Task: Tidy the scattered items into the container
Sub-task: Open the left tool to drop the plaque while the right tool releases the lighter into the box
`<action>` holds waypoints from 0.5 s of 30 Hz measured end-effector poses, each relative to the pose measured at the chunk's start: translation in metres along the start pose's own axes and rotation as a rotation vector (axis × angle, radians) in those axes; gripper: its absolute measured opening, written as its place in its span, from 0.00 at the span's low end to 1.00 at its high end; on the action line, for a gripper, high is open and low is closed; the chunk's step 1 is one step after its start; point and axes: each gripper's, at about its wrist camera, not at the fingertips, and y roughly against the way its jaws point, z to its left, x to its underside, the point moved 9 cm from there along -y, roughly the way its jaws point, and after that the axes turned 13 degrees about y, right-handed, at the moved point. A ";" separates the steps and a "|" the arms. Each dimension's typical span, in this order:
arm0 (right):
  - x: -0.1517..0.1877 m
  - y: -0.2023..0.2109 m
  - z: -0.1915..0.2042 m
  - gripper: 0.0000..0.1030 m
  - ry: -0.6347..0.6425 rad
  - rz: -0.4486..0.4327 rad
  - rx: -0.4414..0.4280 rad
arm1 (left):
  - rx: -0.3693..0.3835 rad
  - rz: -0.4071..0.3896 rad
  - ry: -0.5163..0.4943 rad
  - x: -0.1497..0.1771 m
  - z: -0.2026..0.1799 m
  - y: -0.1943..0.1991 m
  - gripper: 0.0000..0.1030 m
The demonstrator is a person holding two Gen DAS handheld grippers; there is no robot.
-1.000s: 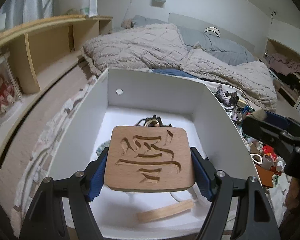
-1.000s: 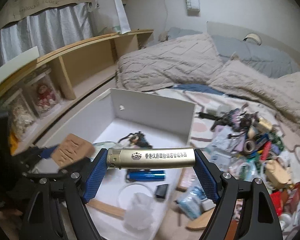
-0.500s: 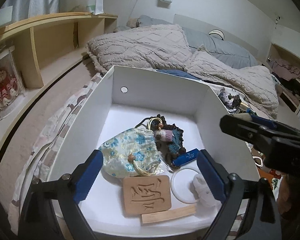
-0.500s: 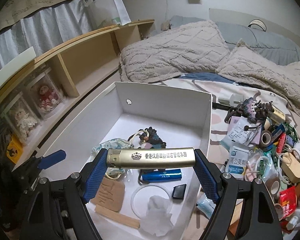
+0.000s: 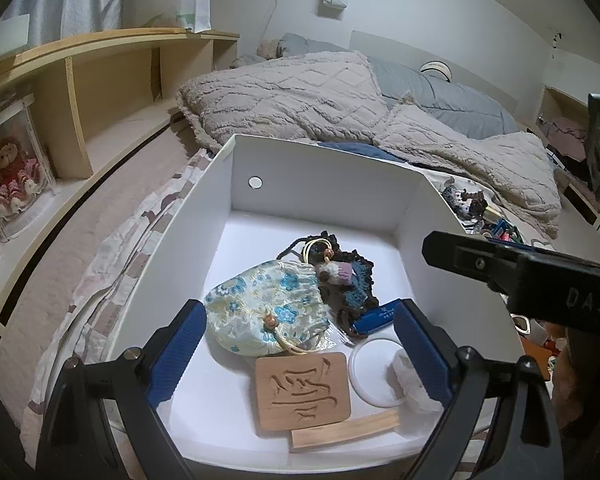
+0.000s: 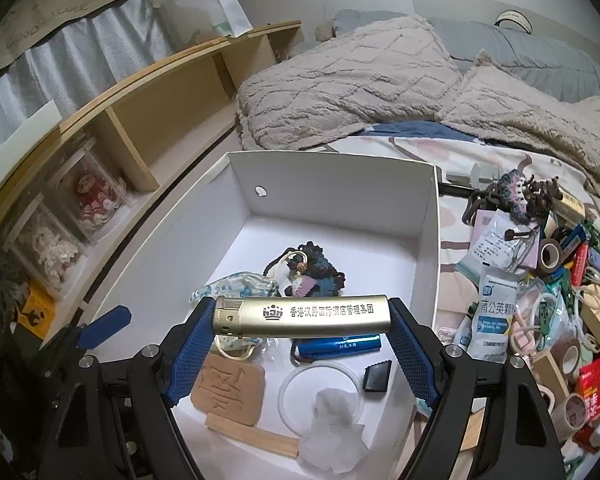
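A white box (image 5: 324, 168) sits on the bed; it also shows in the right wrist view (image 6: 430, 240). Inside lie a carved wooden coaster (image 5: 302, 390), a floral pouch (image 5: 260, 308), a dark crocheted item (image 5: 352, 280), a blue case (image 5: 378, 314), a white ring (image 5: 374, 372) and a wooden stick (image 5: 344, 432). My left gripper (image 5: 296, 354) is open and empty above the box's near end. My right gripper (image 6: 302, 350) is shut on a gold lighter (image 6: 302, 316), held over the box.
Several scattered items (image 6: 540, 300) lie in a pile on the bed right of the box: tape rolls, packets, small boxes. Wooden shelves (image 5: 80, 92) with doll cases run along the left. A beige blanket (image 5: 300, 96) lies behind the box.
My left gripper opened and let the carved coaster drop into the box, then drew back. My right gripper moved over the box with the lighter.
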 end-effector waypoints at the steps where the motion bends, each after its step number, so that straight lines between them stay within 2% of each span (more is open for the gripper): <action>1: 0.000 -0.001 0.000 0.81 -0.003 0.004 -0.006 | 0.001 0.001 0.000 0.000 0.000 0.000 0.93; 3: 0.000 -0.002 0.002 0.82 0.001 0.008 -0.010 | 0.000 0.000 -0.002 0.000 0.000 0.000 0.93; 5: 0.000 -0.001 0.002 0.94 0.006 0.001 0.000 | 0.002 -0.002 0.000 0.000 0.000 0.000 0.92; 6: 0.000 -0.001 0.003 0.96 0.009 -0.001 0.002 | 0.003 0.001 0.001 0.000 0.000 0.000 0.93; 12: -0.002 0.003 0.006 0.97 0.009 -0.012 0.000 | 0.005 0.002 0.001 0.000 -0.001 0.000 0.93; 15: 0.001 0.002 0.001 0.97 0.000 0.005 0.039 | 0.005 0.003 0.003 0.000 -0.001 0.000 0.93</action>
